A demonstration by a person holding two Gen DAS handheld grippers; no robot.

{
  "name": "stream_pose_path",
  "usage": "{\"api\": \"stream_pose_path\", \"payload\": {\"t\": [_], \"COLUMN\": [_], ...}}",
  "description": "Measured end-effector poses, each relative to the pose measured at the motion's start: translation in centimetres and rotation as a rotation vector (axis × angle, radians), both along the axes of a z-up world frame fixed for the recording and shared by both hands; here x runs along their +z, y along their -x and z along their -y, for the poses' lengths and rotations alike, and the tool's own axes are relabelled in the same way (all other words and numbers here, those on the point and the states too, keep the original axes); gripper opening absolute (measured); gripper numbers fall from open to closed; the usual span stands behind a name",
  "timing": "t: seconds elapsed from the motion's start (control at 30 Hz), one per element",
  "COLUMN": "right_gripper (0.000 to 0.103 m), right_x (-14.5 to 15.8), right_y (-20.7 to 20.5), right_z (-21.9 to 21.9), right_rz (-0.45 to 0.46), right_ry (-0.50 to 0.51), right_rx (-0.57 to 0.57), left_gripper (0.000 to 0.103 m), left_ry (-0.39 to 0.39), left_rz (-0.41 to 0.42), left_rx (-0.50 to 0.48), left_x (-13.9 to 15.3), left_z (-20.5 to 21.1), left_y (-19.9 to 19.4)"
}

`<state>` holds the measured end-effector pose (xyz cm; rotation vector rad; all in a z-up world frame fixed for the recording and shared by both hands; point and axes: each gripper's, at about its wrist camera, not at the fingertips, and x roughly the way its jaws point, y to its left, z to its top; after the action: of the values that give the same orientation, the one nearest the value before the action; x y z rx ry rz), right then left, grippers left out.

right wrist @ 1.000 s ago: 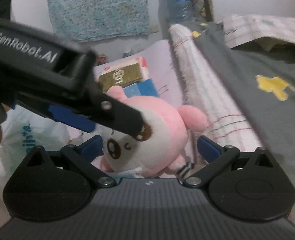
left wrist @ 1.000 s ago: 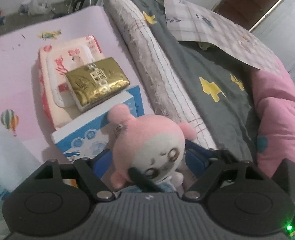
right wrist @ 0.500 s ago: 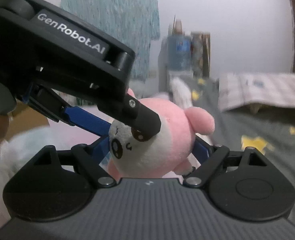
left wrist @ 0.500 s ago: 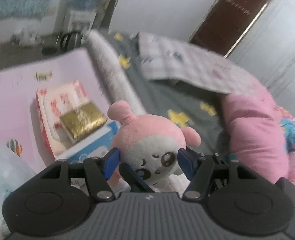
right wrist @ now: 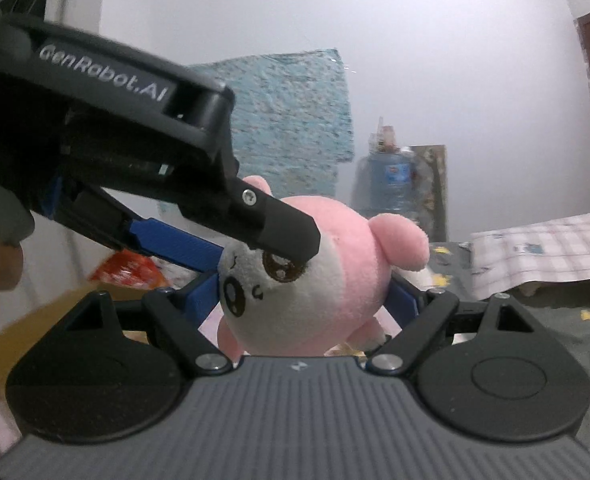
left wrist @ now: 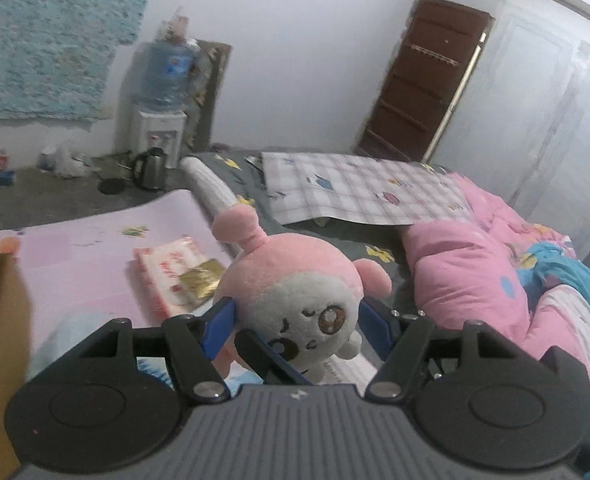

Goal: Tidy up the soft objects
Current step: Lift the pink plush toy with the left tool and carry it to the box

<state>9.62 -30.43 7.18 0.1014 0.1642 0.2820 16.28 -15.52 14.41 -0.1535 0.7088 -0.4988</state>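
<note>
So this is a bedroom with plain white walls, a dark brown wooden door (left wrist: pixel 423 80) in the far corner and a shaggy light-blue textile (left wrist: pixel 51 36) hung on the wall. Next to that there's a white water dispenser with a blue bottle on top (left wrist: pixel 161 92), and a steel kettle (left wrist: pixel 151 168) on the grey floor. Down low is a pale pink mat with little cartoon prints (left wrist: pixel 91 248), carrying a pink-and-white soft tissue pack (left wrist: pixel 167 276) with a shiny gold packet (left wrist: pixel 199 280) lying on top of it. Beside the mat is a dark grey sheet with yellow shapes (left wrist: pixel 335 236), a checked white cloth (left wrist: pixel 359 192) spread over part of it, and a bunched-up pink quilt (left wrist: pixel 467 276) off to the right.

Both tools are on the same thing: a round pink-and-white plush toy with brown eyes (left wrist: pixel 295 296), held up in the air above the mat. The left gripper (left wrist: pixel 297 322) has its blue pads pressed into the two sides of the plush head, jaws fairly wide, and they've just eased open a touch while holding on. The right gripper (right wrist: pixel 305 298) squeezes it too, jaws wide around the body, after closing in on it. In the right wrist view the left tool's black finger (right wrist: pixel 283 232) lies right across the toy's face.

The plush is tilted: its stalked ear points up and away, its face toward the cameras, little feet hanging down. It's pretty much ball-shaped, so there's no clear long axis.
</note>
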Motion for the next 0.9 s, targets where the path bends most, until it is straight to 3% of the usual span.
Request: {"api": "stream_pose_path", "payload": {"t": [0.23, 0.57, 0.73, 0.9], "right_gripper": [0.086, 0.086, 0.085, 0.085], "right_x": [1.7, 4.0, 3.7, 0.9], "right_y": [1.1, 0.5, -1.1, -4.3], "right_z": [-6.7, -23.9, -32.1, -38.4], "right_rz": [-0.051, -0.154, -0.232, -0.427], "right_ry": [-0.084, -0.080, -0.071, -0.157], "right_rx": [0.151, 0.409, 0.497, 0.516], "left_gripper": [0.071, 0.075, 0.076, 0.076], "left_ry": [-0.019, -0.062, -0.077, -0.091], "left_rz": [0.019, -0.024, -0.088, -0.209], "left_rx": [0.120, 0.387, 0.495, 0.545], "left_x": [1.5, 2.0, 1.0, -2.3], "left_z": [-8.1, -22.2, -29.2, -34.7], "left_y": [3.8, 6.2, 5.1, 1.1]}}
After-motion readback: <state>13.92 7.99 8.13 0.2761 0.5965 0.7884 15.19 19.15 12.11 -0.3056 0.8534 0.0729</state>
